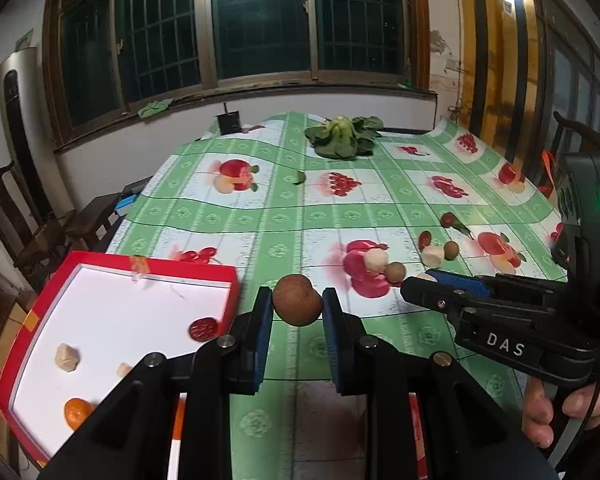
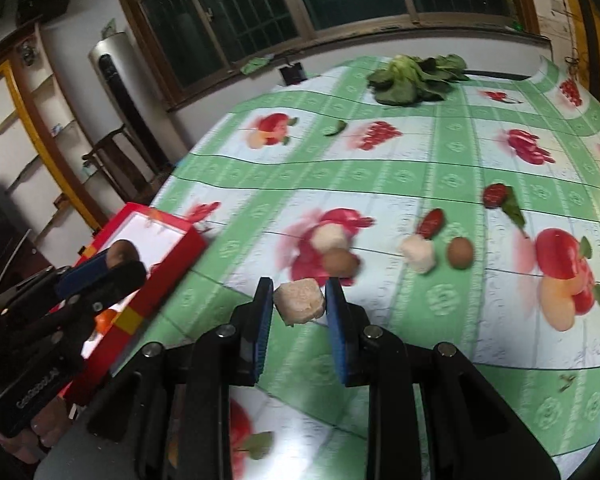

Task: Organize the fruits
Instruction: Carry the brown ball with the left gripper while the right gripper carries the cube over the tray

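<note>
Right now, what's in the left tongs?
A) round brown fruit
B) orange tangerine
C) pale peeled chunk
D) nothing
A: the left tongs are closed on a round brown fruit, held above the tablecloth beside the red tray; the pale chunk sits in the right tongs.

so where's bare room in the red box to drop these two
The red box is mostly bare: its white floor is free across the far half, up to the back wall. The near part is busier, with a red date, two pale chunks and an orange. On the tablecloth, fruit clusters to the right.
</note>
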`<state>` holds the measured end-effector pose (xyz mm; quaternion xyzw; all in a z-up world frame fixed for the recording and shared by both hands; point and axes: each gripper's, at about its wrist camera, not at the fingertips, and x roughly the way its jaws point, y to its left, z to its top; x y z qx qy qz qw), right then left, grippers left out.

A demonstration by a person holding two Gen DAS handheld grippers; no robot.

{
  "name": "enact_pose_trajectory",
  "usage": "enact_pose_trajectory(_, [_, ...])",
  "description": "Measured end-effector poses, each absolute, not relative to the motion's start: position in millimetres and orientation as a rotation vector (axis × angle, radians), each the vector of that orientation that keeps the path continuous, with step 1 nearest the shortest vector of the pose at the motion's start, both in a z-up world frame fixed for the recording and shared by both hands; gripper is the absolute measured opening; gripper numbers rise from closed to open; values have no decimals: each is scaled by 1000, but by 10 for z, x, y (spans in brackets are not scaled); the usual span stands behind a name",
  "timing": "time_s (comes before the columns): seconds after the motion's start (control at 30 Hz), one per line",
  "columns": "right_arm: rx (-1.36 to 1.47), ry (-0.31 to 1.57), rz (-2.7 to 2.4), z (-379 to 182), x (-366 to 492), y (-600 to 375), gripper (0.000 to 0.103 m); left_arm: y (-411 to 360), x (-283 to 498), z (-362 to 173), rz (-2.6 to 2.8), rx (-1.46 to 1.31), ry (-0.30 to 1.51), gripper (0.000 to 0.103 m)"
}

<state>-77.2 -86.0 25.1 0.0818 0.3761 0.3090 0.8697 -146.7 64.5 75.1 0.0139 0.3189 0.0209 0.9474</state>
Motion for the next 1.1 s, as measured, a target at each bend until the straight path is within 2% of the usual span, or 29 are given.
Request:
enact_pose_trajectory(0.63, [134,713,897,436,-1205,303,28,1510,-1821,793,242,-50,590,24])
enact_pose_trajectory(1.1, [97,725,934,416,-1283,651,28,1778,-1892,734,296,-76,586,24])
